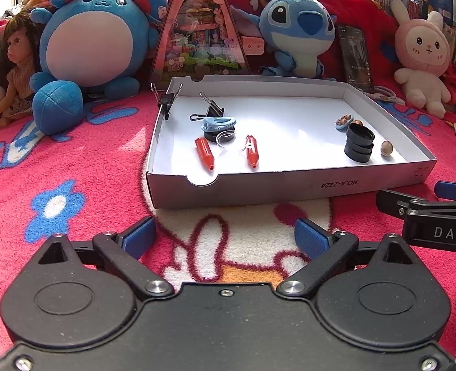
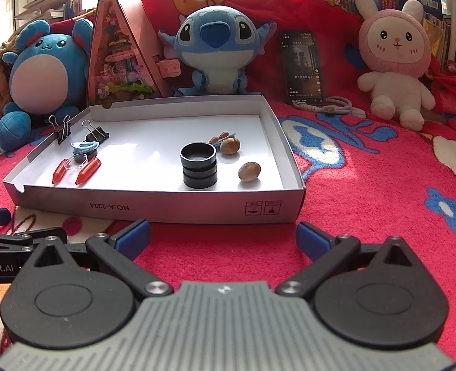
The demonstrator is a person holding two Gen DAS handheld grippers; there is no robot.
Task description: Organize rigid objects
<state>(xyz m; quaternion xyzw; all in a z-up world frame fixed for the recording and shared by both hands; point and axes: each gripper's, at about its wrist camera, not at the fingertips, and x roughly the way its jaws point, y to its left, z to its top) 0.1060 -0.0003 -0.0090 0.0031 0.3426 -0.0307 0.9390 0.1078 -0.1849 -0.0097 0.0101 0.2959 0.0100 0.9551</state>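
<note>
A shallow white cardboard box (image 1: 290, 182) (image 2: 166, 208) lies on the red blanket. Inside are two red pointed caps (image 1: 204, 152) (image 2: 88, 171), two black binder clips (image 1: 214, 110) (image 2: 96, 133), one more clipped on the left wall (image 1: 166, 100) (image 2: 61, 131), a light-blue piece (image 1: 218, 122) (image 2: 84, 146), a clear ring (image 1: 225, 137), a stack of black rings (image 1: 359, 147) (image 2: 199, 165), two nuts (image 1: 386, 147) (image 2: 249, 171) and a small bear figure (image 1: 344, 121). My left gripper (image 1: 225, 238) is open and empty in front of the box. My right gripper (image 2: 223, 238) is open and empty, also in front.
Plush toys stand behind the box: a blue round one (image 1: 88, 37), Stitch (image 2: 215, 46), a pink rabbit (image 2: 395, 61), and a doll (image 1: 14, 65). A triangular toy box (image 1: 200, 31), a phone (image 2: 303, 68) and a coiled cable (image 2: 327, 106) lie behind too. Books line the back.
</note>
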